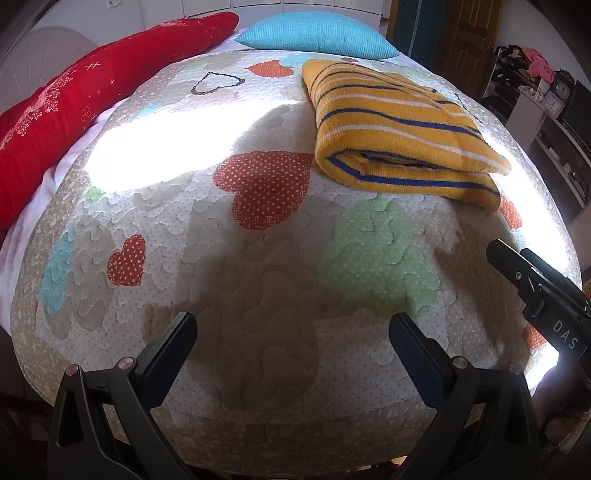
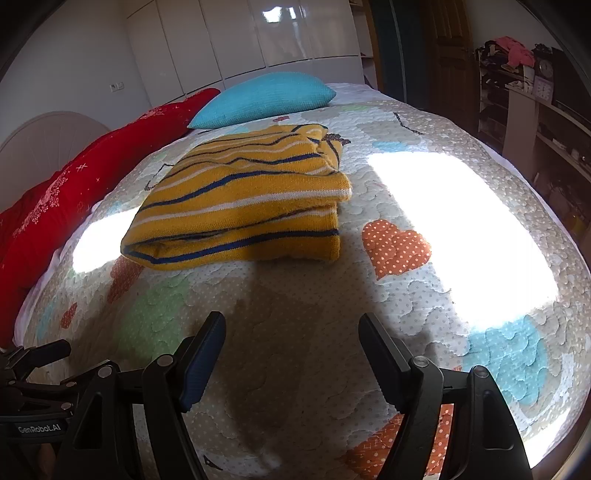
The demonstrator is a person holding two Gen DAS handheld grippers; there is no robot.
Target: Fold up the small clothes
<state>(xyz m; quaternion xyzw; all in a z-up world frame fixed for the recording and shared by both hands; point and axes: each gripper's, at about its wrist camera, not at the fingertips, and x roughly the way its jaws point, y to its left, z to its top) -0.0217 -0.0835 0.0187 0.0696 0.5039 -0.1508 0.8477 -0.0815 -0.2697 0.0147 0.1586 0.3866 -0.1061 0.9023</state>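
Note:
A yellow garment with blue and white stripes [image 1: 399, 129] lies folded into a thick rectangle on the quilted bed [image 1: 258, 266]. It also shows in the right wrist view [image 2: 243, 199], ahead and left of centre. My left gripper [image 1: 293, 328] is open and empty, held low over the quilt well short of the garment. My right gripper [image 2: 291, 328] is open and empty, also short of the garment. The right gripper's body shows at the right edge of the left wrist view [image 1: 543, 291].
A long red cushion [image 1: 74, 110] runs along the bed's left side. A turquoise pillow [image 1: 317, 35] lies at the head of the bed. Shelves with clocks and clutter [image 1: 535, 92] stand to the right. Bright sun patches lie on the quilt [image 2: 461, 229].

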